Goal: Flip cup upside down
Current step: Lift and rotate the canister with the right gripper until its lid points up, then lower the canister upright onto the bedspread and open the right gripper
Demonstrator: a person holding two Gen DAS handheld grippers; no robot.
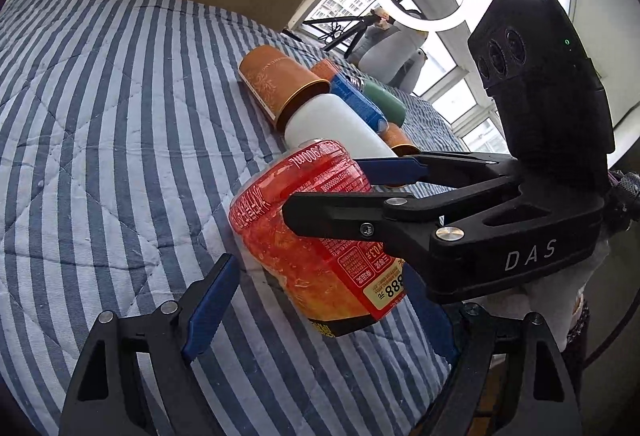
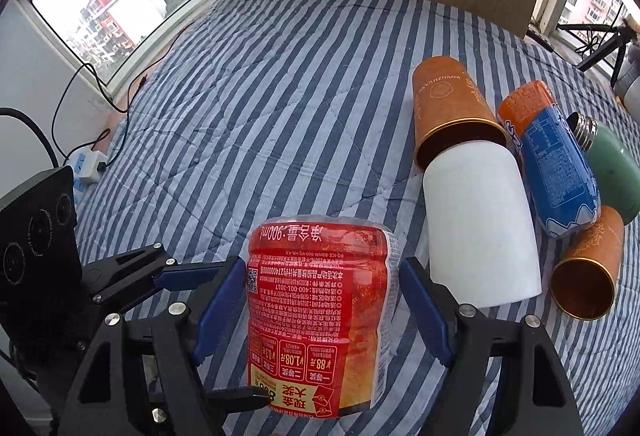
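Observation:
A red-labelled clear plastic cup point(image 1: 316, 236) stands inverted on the striped bedspread point(image 1: 100, 116), its label text upside down. In the right wrist view the cup point(image 2: 320, 312) sits between the right gripper's blue pads point(image 2: 218, 312), which close on its sides. The right gripper point(image 1: 324, 192) shows in the left wrist view clamping the cup from the right. My left gripper point(image 1: 320, 312) is open around the cup's lower part, its pads apart from it. In the right wrist view the left gripper point(image 2: 224, 332) reaches in from the left.
A pile of cups and bottles lies at the right: an orange cup point(image 2: 452, 112), a white cup point(image 2: 480, 220), a blue-orange bottle point(image 2: 552, 164), a green flask point(image 2: 612, 168), another orange cup point(image 2: 588, 272). A power strip point(image 2: 90, 166) and cables lie by the left window.

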